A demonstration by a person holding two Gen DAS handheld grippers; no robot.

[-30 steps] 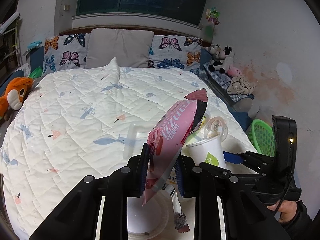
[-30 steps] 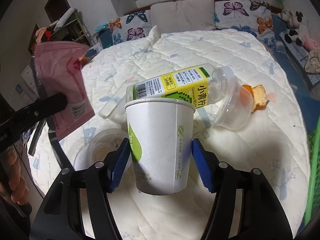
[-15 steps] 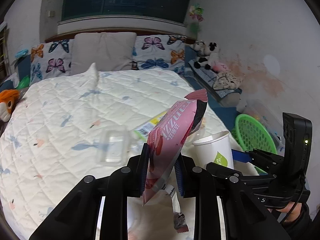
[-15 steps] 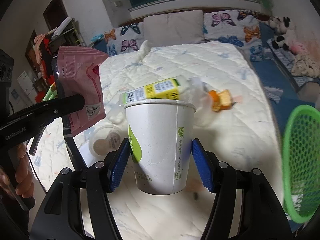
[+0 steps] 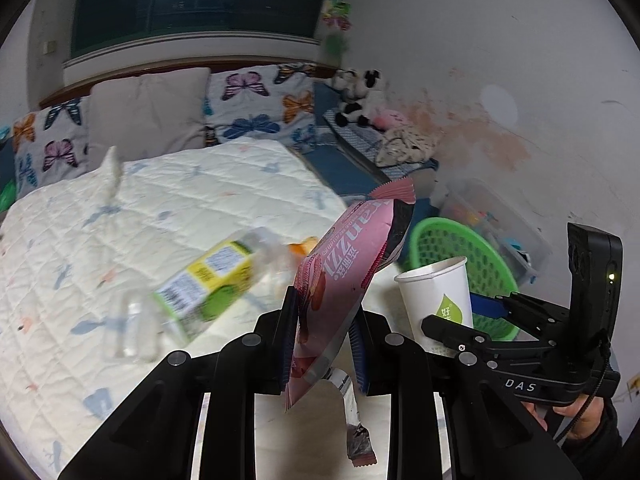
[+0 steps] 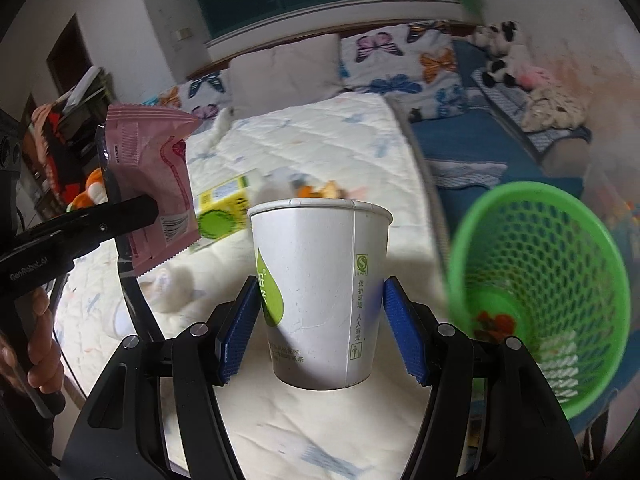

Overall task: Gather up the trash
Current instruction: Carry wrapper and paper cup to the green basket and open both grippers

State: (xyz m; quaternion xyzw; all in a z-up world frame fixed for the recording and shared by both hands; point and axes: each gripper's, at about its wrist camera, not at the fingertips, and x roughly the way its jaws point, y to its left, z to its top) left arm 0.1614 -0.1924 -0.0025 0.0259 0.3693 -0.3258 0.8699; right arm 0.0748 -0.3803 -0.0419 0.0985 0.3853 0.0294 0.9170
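Both claws loaded, bin ahead

My right claw [image 6: 322,332] clamps paper cup [image 6: 320,292]; left claw [image 5: 322,338] pinches pink wrapper [image 5: 344,276]. Green basket [image 6: 560,248] sits beside the bed [image 5: 140,208]. Risk: wrapper droops, could slip; cup may crush.

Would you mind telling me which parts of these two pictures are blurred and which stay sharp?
Left wrist view: the bottle on the bed is smeared, the pink wrapper sharp. Right wrist view: the green basket and bedding blur, the paper cup stays crisp.
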